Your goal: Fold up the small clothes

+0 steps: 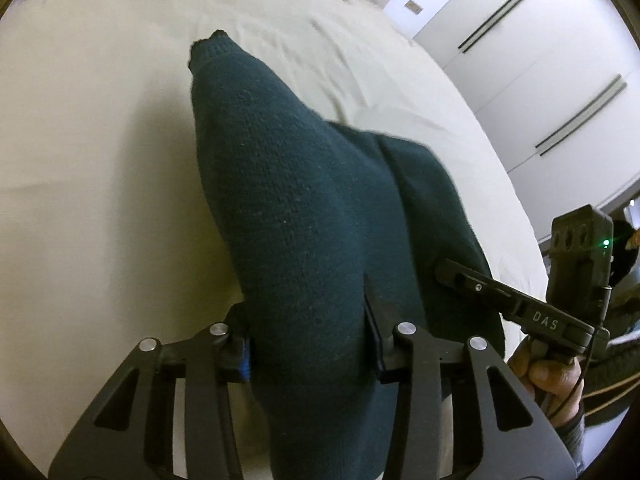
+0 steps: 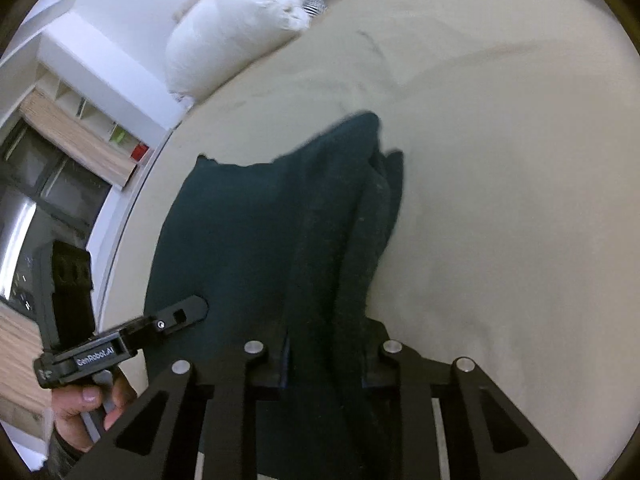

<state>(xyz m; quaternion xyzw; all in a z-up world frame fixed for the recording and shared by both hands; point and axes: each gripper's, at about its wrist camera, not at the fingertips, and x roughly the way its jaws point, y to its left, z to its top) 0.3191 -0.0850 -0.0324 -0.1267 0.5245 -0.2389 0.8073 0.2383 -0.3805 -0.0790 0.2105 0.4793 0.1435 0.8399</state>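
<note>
Pale bedsheet covers the whole work surface. Left gripper pinches one edge of a dark green knit garment; right gripper pinches the neighbouring edge. Cloth hangs bunched from both, trailing forward onto the sheet. White pillow lies well beyond, at the bed's edge.

- Left gripper: matte black linkage bars with triangular cut-outs, four round silver pins and a blue pad on one of its fingers.
- Right gripper: same black bars and silver pins; in the left camera its side reads "DAS", near a green light.
- Left hand: bare skin below white "GenRobot.AI" lettering.
- Right hand: bare skin, grey cuff.
</note>
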